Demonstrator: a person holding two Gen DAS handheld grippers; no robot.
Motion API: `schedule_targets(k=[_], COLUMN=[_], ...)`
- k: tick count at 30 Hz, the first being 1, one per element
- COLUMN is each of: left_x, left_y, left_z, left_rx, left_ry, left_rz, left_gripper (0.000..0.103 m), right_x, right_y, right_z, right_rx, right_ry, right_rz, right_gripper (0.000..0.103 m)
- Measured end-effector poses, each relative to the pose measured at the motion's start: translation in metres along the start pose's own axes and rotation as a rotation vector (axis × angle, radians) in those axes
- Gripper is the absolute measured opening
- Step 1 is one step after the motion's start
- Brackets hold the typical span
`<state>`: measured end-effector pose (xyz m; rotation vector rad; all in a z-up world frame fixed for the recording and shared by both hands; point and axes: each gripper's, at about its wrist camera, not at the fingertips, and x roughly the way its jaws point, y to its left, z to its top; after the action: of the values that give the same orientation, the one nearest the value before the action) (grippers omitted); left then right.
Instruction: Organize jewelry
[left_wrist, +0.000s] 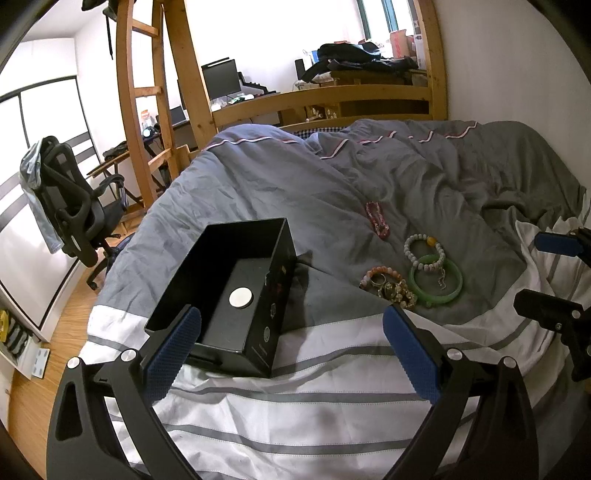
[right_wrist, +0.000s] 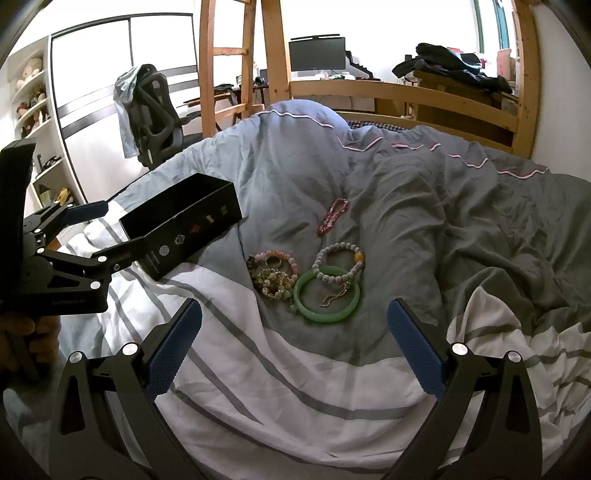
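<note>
An open black box (left_wrist: 236, 291) lies on the bed, a white disc (left_wrist: 241, 297) inside; it also shows in the right wrist view (right_wrist: 184, 218). To its right lie a green bangle (left_wrist: 436, 280), a grey bead bracelet (left_wrist: 424, 251), a pink bead bracelet with rings and gold beads (left_wrist: 388, 284) and a pink woven bracelet (left_wrist: 376, 218). The same pile shows ahead of my right gripper: the bangle (right_wrist: 327, 295), the grey beads (right_wrist: 340, 262), the pink woven bracelet (right_wrist: 332, 216). My left gripper (left_wrist: 291, 347) is open, its left finger at the box's near edge. My right gripper (right_wrist: 295, 343) is open and empty.
The bed has a rumpled grey and white striped duvet (right_wrist: 295, 369). A wooden bunk frame and ladder (left_wrist: 147, 92) stand behind. An office chair (left_wrist: 70, 206), a desk with a monitor (left_wrist: 221, 77) and a wardrobe stand on the left.
</note>
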<state>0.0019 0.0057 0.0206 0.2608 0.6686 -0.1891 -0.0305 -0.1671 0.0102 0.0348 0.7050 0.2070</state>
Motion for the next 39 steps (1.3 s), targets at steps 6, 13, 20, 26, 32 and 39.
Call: schedule_targets(k=[6,13,20,26,32,39], left_x=[0.001,0.003,0.005,0.006,0.009,0.014], left_y=[-0.001,-0.003,-0.005,-0.005,-0.007,-0.011], left_z=[-0.001,-0.003,-0.002,-0.003,-0.005,-0.004], left_rx=[0.004,0.007,0.011,0.011,0.016,0.019], left_ry=[0.004,0.005,0.009,0.010,0.020,0.032], left_rz=[-0.001,0.000,-0.003,-0.002,-0.003,-0.027], left_gripper=[0.097,0.097,0.097,0.097,0.097,0.097], right_x=[0.001,0.002,0.002,0.002,0.003,0.008], right_y=[0.001,0.002,0.002,0.002,0.003,-0.001], right_z=[0.000,-0.001,-0.001,-0.001,-0.003,-0.004], right_rx=[-0.005,-0.009,-0.007,-0.007,-0.007,0.010], right_ry=[0.004,0.006,0.006,0.007,0.013,0.028], right_rz=[0.002,0.003,0.002,0.002,0.002,-0.009], right_gripper=[0.099,0.099,0.099,0.099,0.099,0.099])
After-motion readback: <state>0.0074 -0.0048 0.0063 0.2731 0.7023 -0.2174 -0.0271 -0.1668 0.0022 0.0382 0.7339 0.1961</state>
